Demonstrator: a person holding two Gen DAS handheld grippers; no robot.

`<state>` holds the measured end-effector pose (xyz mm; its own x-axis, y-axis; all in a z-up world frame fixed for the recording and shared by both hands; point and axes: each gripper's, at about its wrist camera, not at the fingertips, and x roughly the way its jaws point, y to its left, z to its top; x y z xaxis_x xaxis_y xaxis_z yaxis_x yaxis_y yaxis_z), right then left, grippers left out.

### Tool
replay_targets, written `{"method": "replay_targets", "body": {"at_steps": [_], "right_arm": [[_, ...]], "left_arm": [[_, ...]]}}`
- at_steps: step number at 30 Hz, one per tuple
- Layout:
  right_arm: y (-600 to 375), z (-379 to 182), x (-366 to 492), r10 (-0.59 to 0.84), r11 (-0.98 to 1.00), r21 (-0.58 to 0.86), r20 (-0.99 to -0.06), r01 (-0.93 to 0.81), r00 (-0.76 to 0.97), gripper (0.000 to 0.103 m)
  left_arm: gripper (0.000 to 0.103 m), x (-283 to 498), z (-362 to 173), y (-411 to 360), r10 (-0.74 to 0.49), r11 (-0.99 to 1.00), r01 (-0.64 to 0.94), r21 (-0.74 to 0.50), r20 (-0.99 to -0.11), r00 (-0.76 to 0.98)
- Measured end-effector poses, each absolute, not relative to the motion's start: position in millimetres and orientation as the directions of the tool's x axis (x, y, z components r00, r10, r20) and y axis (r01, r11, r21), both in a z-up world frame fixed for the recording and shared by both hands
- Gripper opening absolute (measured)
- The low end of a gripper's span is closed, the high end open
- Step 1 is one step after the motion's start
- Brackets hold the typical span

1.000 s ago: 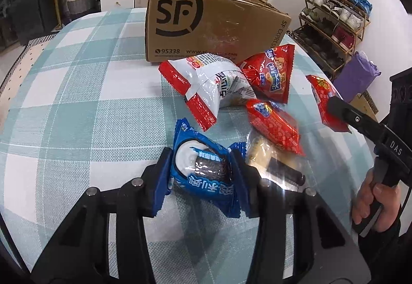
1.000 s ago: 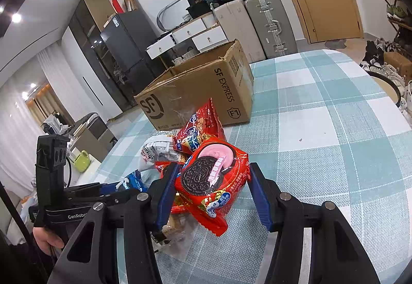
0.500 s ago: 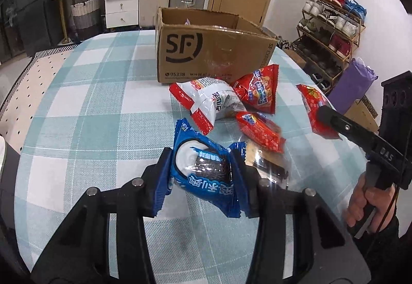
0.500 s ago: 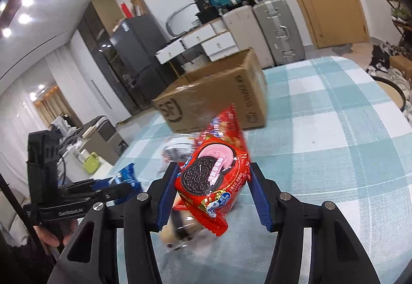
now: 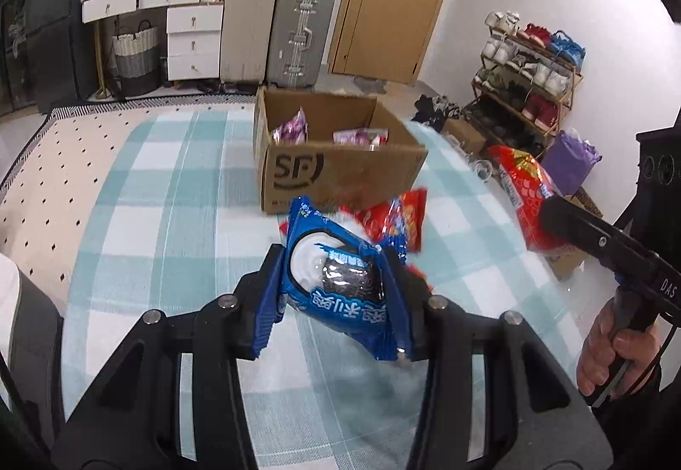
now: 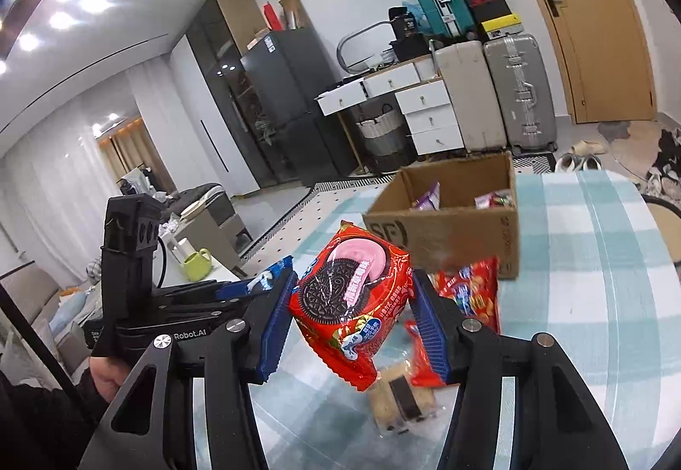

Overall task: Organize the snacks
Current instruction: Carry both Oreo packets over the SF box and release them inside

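The left gripper [image 5: 338, 291] pinched a blue cookie packet [image 5: 340, 282], glossy, printed with a dark sandwich cookie and white cream, held above the checked table [image 5: 170, 193]. The right gripper [image 6: 351, 319] clamped a red cookie packet [image 6: 351, 299] showing pink cream. The open cardboard box [image 5: 340, 172] stood at the table's far side, with purple packets inside.

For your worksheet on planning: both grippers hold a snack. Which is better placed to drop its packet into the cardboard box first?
Probably left: its blue packet points straight at the box opening; the right's red packet sits offset.
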<state>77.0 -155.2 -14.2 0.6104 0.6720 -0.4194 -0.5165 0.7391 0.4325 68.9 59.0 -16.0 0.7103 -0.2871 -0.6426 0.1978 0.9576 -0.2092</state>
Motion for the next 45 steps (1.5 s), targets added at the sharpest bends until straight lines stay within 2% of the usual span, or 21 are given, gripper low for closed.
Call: {"method": "replay_targets", "body": {"at_steps": [8, 16, 24, 32, 39, 45], "right_arm": [[-148, 45, 112, 0.71, 0.703, 0.447, -0.4, -0.554, 0.58, 0.054], [-139, 89, 159, 0.713, 0.701, 0.431, -0.426, -0.568, 0.557, 0.055], [-132, 106, 221, 0.637, 0.766, 0.336, -0.506, -0.547, 0.581, 0.055], [-132, 72, 293, 0.582, 0.803, 0.306, -0.585, -0.511, 0.565, 0.055], [-126, 21, 343, 0.54, 0.823, 0.287, -0.662, -0.49, 0.519, 0.055], [-122, -21, 370, 0.532, 0.826, 0.308, -0.703, -0.472, 0.473, 0.055]], "left_arm": [[0.042, 99, 52, 61, -0.315, 0.949, 0.246, -0.197, -0.605, 0.732], [0.042, 151, 102, 50, -0.272, 0.961, 0.245, -0.128, -0.602, 0.751], [0.042, 226, 122, 29, -0.246, 0.966, 0.238, -0.099, -0.627, 0.739], [0.042, 312, 99, 13, -0.236, 0.968, 0.228, -0.105, -0.693, 0.681], [0.042, 372, 43, 3, -0.243, 0.966, 0.223, -0.132, -0.76, 0.603], [0.042, 392, -11, 0, -0.223, 0.969, 0.221, -0.114, -0.795, 0.565]]}}
